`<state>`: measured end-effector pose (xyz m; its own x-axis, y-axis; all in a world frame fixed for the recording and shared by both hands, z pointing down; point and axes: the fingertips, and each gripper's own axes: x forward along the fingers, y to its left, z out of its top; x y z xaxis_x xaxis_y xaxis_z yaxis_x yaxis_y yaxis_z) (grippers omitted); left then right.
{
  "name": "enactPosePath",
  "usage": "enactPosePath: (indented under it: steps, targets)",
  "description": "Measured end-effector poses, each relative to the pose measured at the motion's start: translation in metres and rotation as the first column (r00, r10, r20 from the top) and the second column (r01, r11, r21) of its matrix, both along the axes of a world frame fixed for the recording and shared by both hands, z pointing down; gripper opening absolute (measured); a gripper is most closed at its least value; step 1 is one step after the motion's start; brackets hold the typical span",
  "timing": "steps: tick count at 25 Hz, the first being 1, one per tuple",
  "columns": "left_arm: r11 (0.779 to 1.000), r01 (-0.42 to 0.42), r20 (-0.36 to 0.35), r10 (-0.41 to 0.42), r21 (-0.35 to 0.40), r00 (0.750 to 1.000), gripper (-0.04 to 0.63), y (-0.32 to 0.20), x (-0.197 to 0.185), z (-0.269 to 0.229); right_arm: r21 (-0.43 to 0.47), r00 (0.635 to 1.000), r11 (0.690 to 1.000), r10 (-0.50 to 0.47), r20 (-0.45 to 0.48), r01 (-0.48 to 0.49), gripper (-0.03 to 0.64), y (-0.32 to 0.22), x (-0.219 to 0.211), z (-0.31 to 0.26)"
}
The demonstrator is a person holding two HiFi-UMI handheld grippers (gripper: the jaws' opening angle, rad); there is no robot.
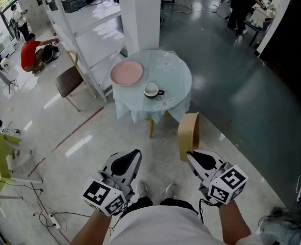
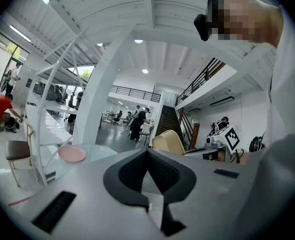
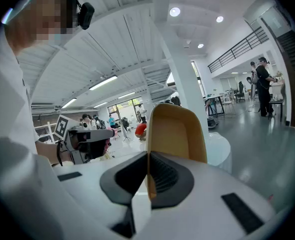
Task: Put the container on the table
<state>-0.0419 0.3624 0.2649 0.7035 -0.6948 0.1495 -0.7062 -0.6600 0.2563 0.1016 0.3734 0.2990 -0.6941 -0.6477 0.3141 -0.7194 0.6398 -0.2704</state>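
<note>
In the head view a tall beige container [image 1: 188,135] hangs upright in front of me, and my right gripper [image 1: 192,157] is shut on its lower edge. The right gripper view shows the same container [image 3: 177,129] with its wall pinched between the jaws of the right gripper [image 3: 148,156]. The round table [image 1: 177,79] with a pale cloth stands a step ahead, beyond the container. My left gripper [image 1: 135,155] is held low at the left, shut with nothing in it; its jaws of the left gripper [image 2: 147,154] meet tip to tip.
A pink plate [image 1: 126,72] and a white cup [image 1: 151,90] sit on the table. A white pillar [image 1: 140,14] and white shelving [image 1: 92,32] stand behind it, a brown chair [image 1: 69,80] to its left. People work in the background.
</note>
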Motion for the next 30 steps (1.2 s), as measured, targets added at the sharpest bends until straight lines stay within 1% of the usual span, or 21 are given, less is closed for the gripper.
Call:
enactPosePath:
  steps: [3, 7, 16, 22, 30]
  targets:
    - [1.0, -0.002, 0.002, 0.002, 0.0, 1.0, 0.021, -0.004, 0.004, 0.002, -0.009, 1.0, 1.0, 0.013, 0.007, -0.013, 0.034, -0.004, 0.004, 0.003]
    - [1.0, -0.003, 0.004, 0.003, -0.003, 1.0, 0.021, -0.007, 0.006, 0.002, 0.003, 1.0, 1.0, 0.006, -0.006, -0.006, 0.034, -0.01, 0.004, 0.002]
    - [1.0, 0.012, 0.013, -0.012, -0.013, 1.0, 0.021, -0.011, 0.011, 0.005, -0.015, 1.0, 1.0, 0.008, -0.004, -0.008, 0.034, -0.015, 0.012, 0.007]
    - [1.0, 0.017, 0.018, -0.016, -0.014, 1.0, 0.021, -0.011, 0.03, 0.006, -0.02, 1.0, 1.0, 0.003, 0.004, -0.003, 0.034, -0.016, 0.031, 0.01]
    - [0.999, 0.038, 0.023, -0.037, -0.007, 0.999, 0.021, -0.001, 0.056, 0.01, -0.004, 1.0, 1.0, -0.021, 0.018, 0.021, 0.034, -0.009, 0.057, 0.013]
